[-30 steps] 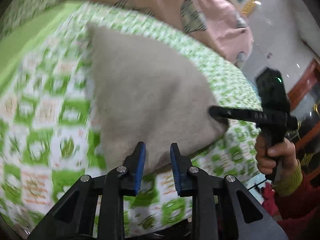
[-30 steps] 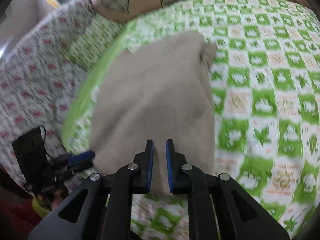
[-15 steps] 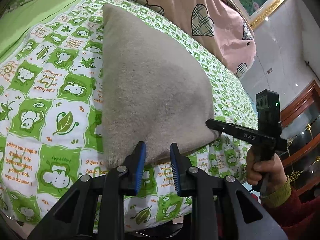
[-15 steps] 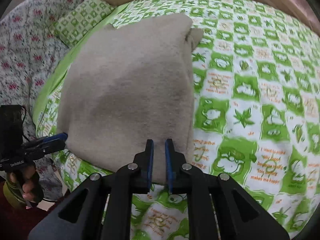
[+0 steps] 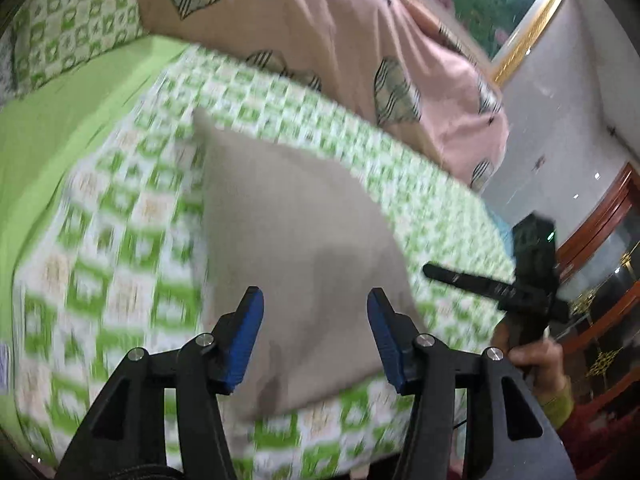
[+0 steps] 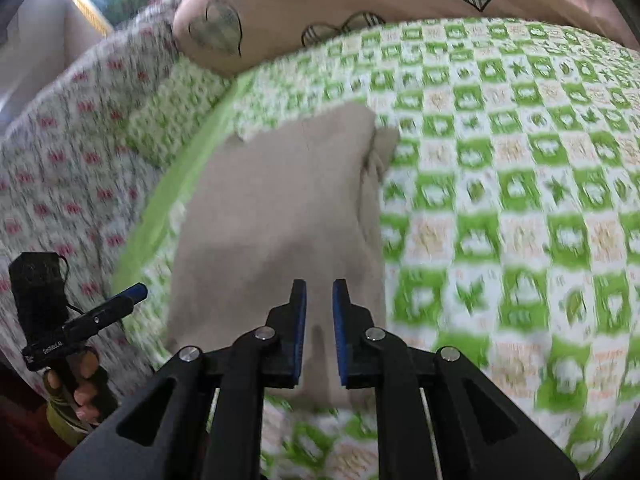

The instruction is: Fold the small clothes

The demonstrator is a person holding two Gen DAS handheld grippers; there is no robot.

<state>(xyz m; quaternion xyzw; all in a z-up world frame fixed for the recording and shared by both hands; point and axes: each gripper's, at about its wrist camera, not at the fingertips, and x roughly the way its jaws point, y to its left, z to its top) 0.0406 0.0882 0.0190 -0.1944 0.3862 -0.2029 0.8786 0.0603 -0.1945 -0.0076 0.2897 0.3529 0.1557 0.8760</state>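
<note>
A beige folded garment (image 5: 296, 240) lies flat on the green-and-white checked bed cover (image 5: 120, 240); it also shows in the right wrist view (image 6: 280, 216). My left gripper (image 5: 314, 304) is open and empty, hovering over the garment's near edge. My right gripper (image 6: 319, 292) is nearly shut with a narrow gap, holding nothing, above the garment's near edge. The right gripper also shows in the left wrist view (image 5: 436, 272), just off the garment's right corner. The left gripper shows in the right wrist view (image 6: 132, 294) at the left.
A pink pillow with plaid hearts (image 5: 340, 40) lies at the head of the bed. A floral quilt (image 6: 60, 168) and a green checked cushion (image 6: 176, 108) lie on the left. The bed's near edge runs just below both grippers.
My left gripper has opened wide and let go of the garment's edge. Both grippers have pulled back and risen a little; the garment lies flat.
</note>
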